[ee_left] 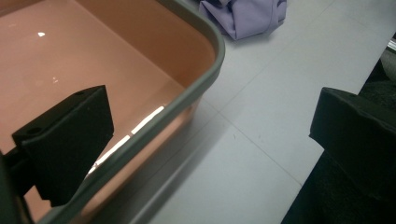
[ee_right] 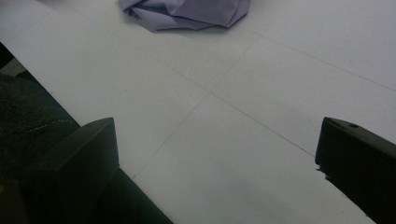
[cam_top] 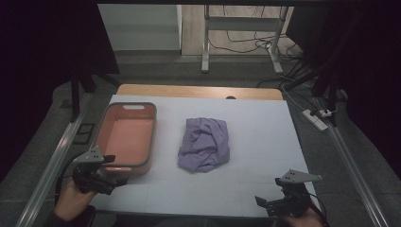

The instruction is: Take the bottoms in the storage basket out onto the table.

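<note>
A crumpled purple cloth [cam_top: 204,144] lies in the middle of the white-covered table [cam_top: 260,137]. Left of it stands a salmon plastic bin [cam_top: 105,124] with a grey rim, nothing inside. My left gripper [cam_top: 113,171] is held open at the bin's near corner, one jaw over the bin's rim [ee_left: 205,70]. In the left gripper view [ee_left: 210,126] the cloth [ee_left: 247,16] sits far off at the top. My right gripper [cam_top: 267,204] is open at the table's near right edge. Its own view [ee_right: 217,154] has bare sheet between the jaws and the cloth [ee_right: 187,9] ahead.
A strip of wooden tabletop [cam_top: 198,91] runs along the far edge. On the floor to the right lie a power strip [cam_top: 316,119] and cables. Metal frame legs [cam_top: 206,42] stand beyond the table. Dark curtains hang on both sides.
</note>
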Tool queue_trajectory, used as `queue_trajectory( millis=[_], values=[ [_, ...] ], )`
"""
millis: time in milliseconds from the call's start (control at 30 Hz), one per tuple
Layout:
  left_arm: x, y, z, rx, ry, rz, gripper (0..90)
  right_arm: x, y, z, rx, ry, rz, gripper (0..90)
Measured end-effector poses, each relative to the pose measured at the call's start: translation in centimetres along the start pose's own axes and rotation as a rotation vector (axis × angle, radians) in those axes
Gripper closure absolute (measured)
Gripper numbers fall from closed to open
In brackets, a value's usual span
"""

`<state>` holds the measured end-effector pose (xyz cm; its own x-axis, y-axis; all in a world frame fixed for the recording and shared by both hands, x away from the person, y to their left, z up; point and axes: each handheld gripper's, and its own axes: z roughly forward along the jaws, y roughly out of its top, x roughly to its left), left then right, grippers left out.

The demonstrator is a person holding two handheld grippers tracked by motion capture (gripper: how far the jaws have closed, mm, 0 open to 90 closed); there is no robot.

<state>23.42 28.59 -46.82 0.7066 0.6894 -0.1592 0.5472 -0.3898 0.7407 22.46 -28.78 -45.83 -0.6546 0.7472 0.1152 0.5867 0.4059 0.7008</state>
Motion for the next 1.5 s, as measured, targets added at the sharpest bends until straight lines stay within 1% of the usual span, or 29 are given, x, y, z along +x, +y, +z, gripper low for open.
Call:
queue_trajectory(
  millis=[267,567,867,967,1167,1333,1500],
  values=[
    [0.1,-1.3,-0.9,-0.011,0.017,-0.030,0.0,0.0,0.0,0.0,0.000,-0.011,0.003,0.0],
    [0.3,-2.7,-1.8,-0.016,0.022,-0.068,0.0,-0.1,0.0,0.0,0.000,-0.010,0.007,0.0],
    [0.7,-3.5,-2.6,-0.040,0.031,-0.099,0.0,-0.1,0.0,0.0,0.001,-0.006,0.010,0.0],
    [0.7,-3.7,-2.8,-0.044,0.034,-0.102,0.0,-0.1,0.0,0.0,0.003,-0.007,0.013,0.0],
    [0.7,-4.0,-3.0,-0.035,0.049,-0.103,0.0,-0.1,0.0,0.1,0.007,-0.006,0.010,0.0],
    [0.5,-4.2,-3.2,-0.018,0.063,-0.101,0.0,0.0,0.1,0.2,0.013,-0.003,0.007,0.0],
    [0.3,-4.3,-3.2,0.010,0.068,-0.094,0.0,0.0,0.1,0.3,0.025,-0.004,0.003,0.0]
  ],
)
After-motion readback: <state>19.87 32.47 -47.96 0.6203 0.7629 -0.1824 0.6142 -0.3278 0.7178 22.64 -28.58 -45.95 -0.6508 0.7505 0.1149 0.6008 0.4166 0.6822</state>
